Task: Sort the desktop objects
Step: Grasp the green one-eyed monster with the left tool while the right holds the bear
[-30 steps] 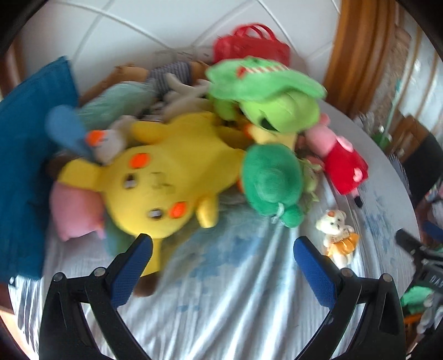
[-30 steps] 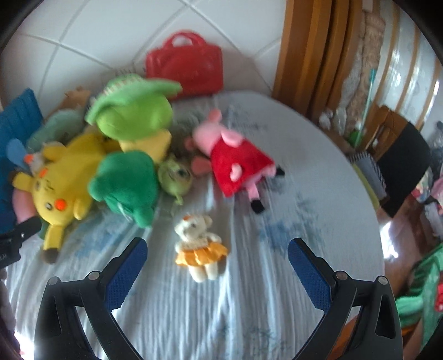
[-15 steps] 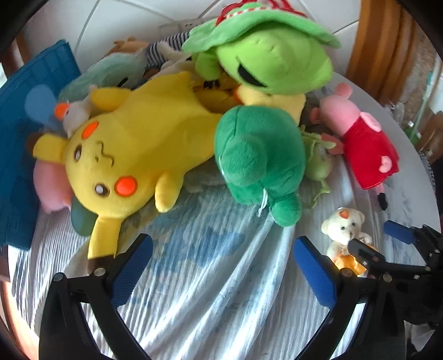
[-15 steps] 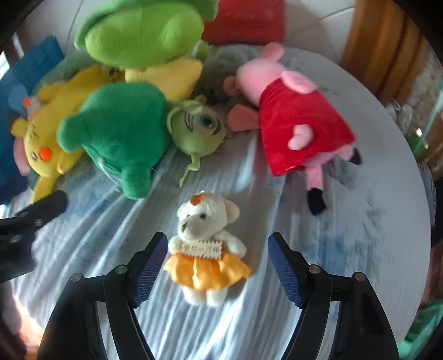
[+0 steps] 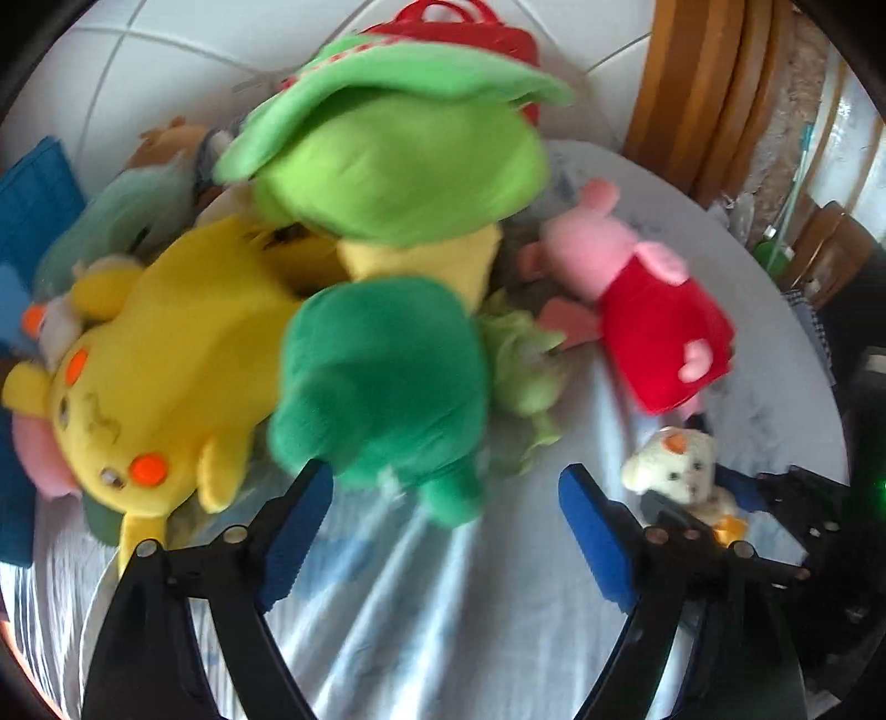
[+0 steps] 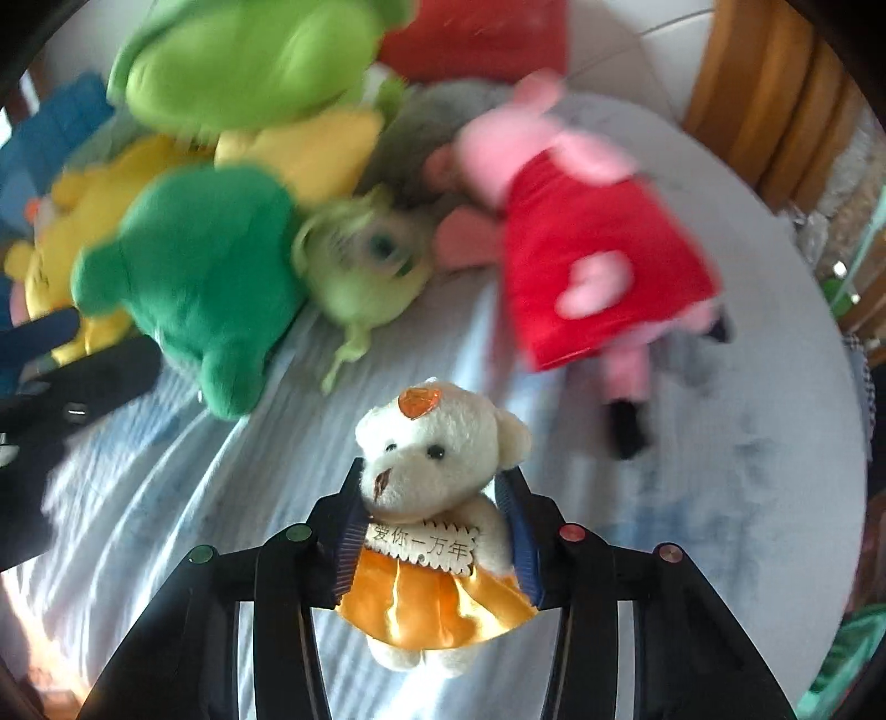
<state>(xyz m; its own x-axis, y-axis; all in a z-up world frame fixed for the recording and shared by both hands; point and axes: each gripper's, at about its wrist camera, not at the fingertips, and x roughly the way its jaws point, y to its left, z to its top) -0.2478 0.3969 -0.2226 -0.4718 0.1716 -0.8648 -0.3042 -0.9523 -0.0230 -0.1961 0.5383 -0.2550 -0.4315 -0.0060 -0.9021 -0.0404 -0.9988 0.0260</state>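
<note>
Plush toys crowd the upper left of both views, heaped on a round desk (image 6: 747, 498) under a pale, wrinkled cloth with faint blue blotches. Much of the heap is smeared by motion: the light green toy with a wide floppy hat (image 5: 387, 166) at the top has no readable face, and the small one-eyed green toy (image 6: 365, 266) is a blur. Behind the pile, a brown toy and a teal one show only as slivers, and the red handbag (image 5: 470, 27) at the top edge is mostly covered by the hat. A blue cloth (image 5: 33, 194) is cut off at the left border.

The right hand-held gripper (image 6: 432, 531) is pinching the small cream teddy bear (image 6: 437, 459) at bottom centre of its view, blue ribbed pads squeezing the bear's sides just under the head, above its shiny orange satin skirt. A scalloped label with printed characters sits across the chest, and an orange bead sits on its head. In the left view, that bear (image 5: 675, 465) shows at lower right, partly behind black gripper arms.

The left hand-held gripper (image 5: 443, 520) is closing, its blue pads still well spread on either side of the lower limb of the dark green toy (image 5: 382, 376); I cannot tell whether they touch it. The yellow toy (image 5: 166, 365), soft with orange cheek dots, lies to the left, and the pink pig in a red dress (image 5: 659, 327) lies to the right.
</note>
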